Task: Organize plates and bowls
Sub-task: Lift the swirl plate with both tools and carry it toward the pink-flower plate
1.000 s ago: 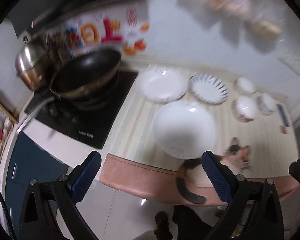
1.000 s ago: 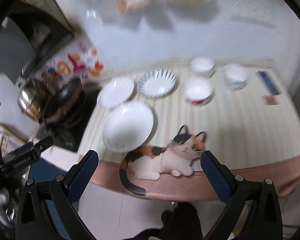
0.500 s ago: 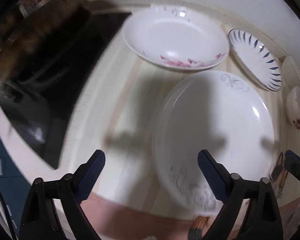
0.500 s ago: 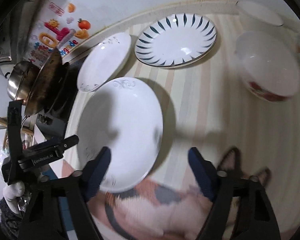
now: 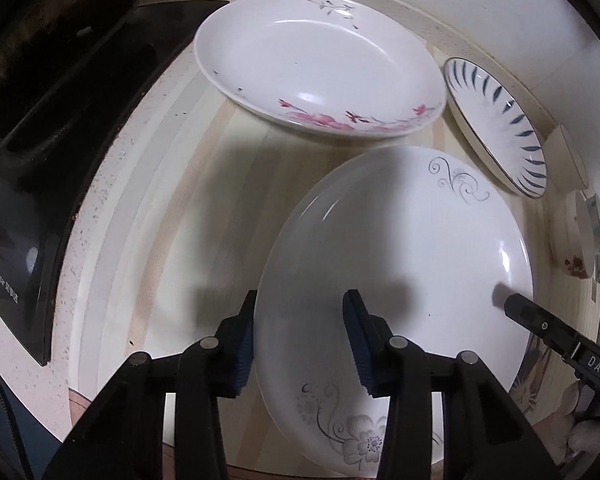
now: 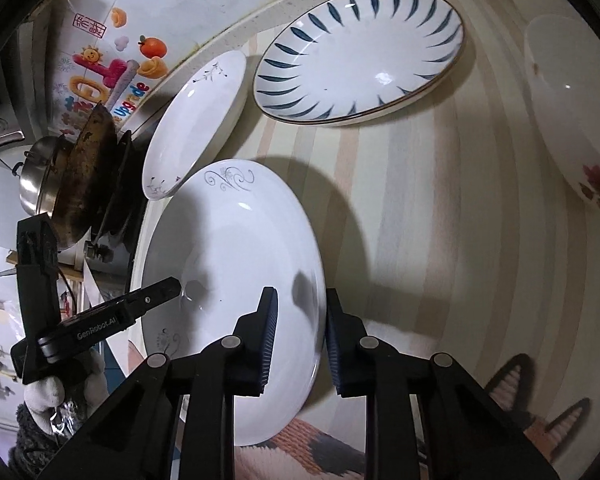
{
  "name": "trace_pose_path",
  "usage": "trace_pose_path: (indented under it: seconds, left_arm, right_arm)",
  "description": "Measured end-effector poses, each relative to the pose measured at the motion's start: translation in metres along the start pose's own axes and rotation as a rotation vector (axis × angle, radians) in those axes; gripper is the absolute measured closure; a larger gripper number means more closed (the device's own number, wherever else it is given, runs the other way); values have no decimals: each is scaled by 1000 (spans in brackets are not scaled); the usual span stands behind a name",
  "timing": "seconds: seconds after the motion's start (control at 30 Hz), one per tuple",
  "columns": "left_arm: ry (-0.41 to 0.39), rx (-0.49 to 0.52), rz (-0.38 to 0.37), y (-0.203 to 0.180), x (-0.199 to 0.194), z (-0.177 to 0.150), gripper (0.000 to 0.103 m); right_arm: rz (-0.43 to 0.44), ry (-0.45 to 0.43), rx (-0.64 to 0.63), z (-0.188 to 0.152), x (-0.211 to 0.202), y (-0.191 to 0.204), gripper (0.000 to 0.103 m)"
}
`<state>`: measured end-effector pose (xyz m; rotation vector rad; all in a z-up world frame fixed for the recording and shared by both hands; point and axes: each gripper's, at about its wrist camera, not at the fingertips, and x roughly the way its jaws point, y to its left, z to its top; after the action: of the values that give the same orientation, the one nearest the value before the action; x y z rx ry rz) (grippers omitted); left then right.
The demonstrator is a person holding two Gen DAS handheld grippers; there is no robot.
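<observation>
The left gripper (image 5: 300,340) and the right gripper (image 6: 298,344) are each closing over one edge of the big white plate (image 5: 400,264), its rim between the blue pads. One gripper reads "GenRobot.AI", the other "DAS". Farther back sit the pink-flower plate (image 5: 320,60) and the blue-striped plate (image 6: 360,56).

Readable text: "DAS" on right gripper (image 5: 556,332) finger label. "GenRobot.AI" on left gripper (image 6: 100,320) finger. "Upgrade" on wall sticker (image 6: 112,80), far left. Cooktop (image 5: 12,240) lettering too small.
</observation>
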<state>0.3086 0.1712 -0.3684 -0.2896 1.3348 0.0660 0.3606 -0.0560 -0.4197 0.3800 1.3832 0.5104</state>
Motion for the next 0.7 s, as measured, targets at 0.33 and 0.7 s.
trace_pose_path:
  seconds: [0.33,0.7]
  left_arm:
    - [-29,51,-25,-30,-31,-13,64]
    - [-18,172,-98,-118,-31,-32,64]
  right_arm:
    - [-10,-42,11,-19,-48,-17,78]
    - [-61,-117,90,-64,-127,-71,78]
